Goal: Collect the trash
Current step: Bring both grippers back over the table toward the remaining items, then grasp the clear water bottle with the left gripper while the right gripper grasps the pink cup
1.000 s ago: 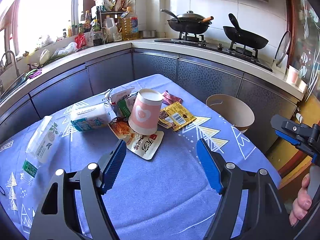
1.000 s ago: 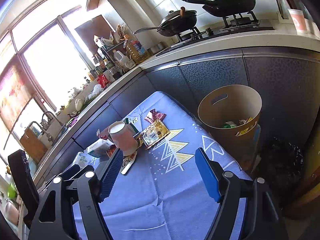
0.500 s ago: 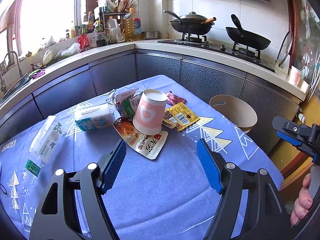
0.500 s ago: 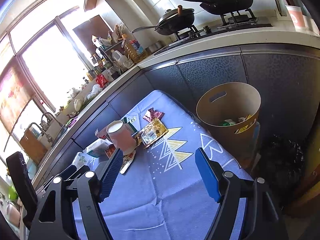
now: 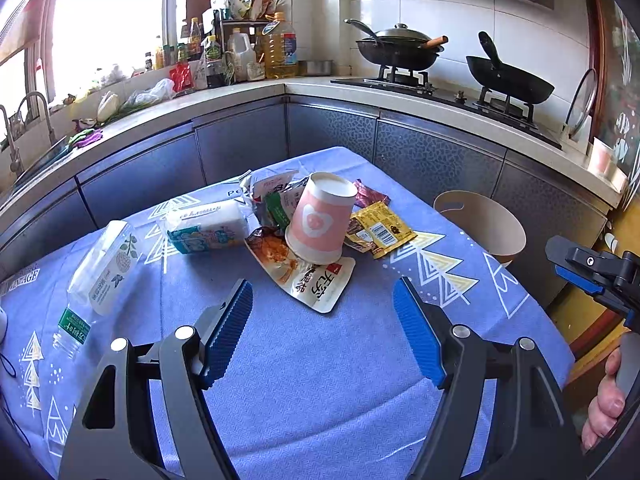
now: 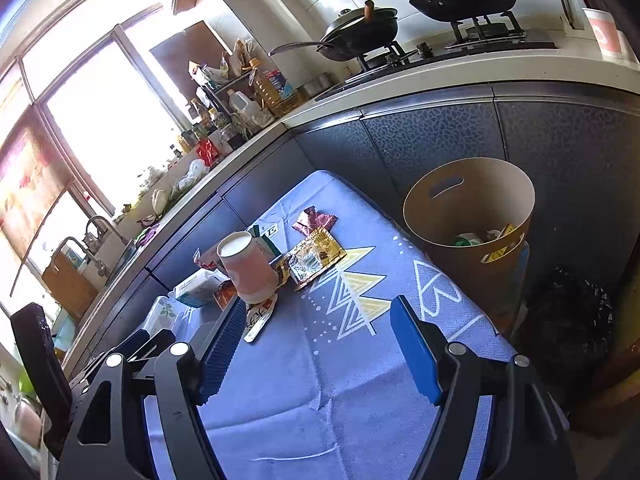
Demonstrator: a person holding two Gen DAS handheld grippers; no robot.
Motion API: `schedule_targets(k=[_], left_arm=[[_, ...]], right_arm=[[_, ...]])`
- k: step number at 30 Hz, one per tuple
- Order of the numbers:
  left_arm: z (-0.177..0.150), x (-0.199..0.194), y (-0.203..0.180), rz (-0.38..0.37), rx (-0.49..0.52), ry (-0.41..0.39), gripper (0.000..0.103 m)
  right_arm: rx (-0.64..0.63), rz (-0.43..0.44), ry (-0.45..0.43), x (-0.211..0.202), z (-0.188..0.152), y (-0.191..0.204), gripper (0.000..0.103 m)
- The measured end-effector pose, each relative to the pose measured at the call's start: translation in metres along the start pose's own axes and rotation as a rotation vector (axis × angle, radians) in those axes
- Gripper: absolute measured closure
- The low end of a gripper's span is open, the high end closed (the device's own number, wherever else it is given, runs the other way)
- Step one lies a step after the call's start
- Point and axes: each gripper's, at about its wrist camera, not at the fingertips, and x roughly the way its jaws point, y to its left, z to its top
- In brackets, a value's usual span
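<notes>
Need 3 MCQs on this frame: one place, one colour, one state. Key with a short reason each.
1. Where does the pink paper cup stand?
A. upside down on a snack wrapper
B. inside the bin
C. on the stove

2. What colour is the tablecloth?
A. red
B. blue
C. green

3. How are the left tongs?
A. shut on the cup
B. shut on a bottle
C. open, empty

Key: 1 A, its wide rim sits on the wrapper; 2 B, blue with tree prints; 3 C, only cloth shows between the pads.

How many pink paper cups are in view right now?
2: one pink cup upside down on the wrappers mid-table, another pink cup upright on the counter right of the stove. Others could be hidden.
</notes>
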Motion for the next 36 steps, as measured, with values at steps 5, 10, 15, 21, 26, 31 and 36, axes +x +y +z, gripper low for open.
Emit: schedule_targets(k=[5,10,15,21,26,31,36], left_arm=[[-0.005,0.003,0.013,0.004,-0.024,0.013,0.031],[-0.014,0.005,0.034,0.019,-0.056,0.023,0.031],[-0.029,0.006,0.073,0.036,-0.111,0.037,0.031],[-0.038,0.005,0.143,0.161,-0.192,0.045,0.031],[-0.03,0.002,0.209,0.332,-0.238,0.037,0.013],[-0.025,0.031,0.252,0.406,-0.215,0.123,0.013],[-0.017,0.063,0.257,0.383,-0.184,0.172,0.008]], right_arm=[[-0.015,0.002,0.022,0.009,-0.003,0.009,0.028],[-0.041,0.004,0.051,0.02,-0.007,0.022,0.028],[-0.081,0.011,0.072,0.031,-0.014,0.039,0.028],[-0.094,0.018,0.145,0.054,-0.027,0.046,0.028],[-0.119,0.023,0.189,0.07,-0.034,0.053,0.028],[-0.174,0.03,0.209,0.093,-0.028,0.067,0.028],[-0.279,0.051,0.15,0.123,0.002,0.094,0.014]])
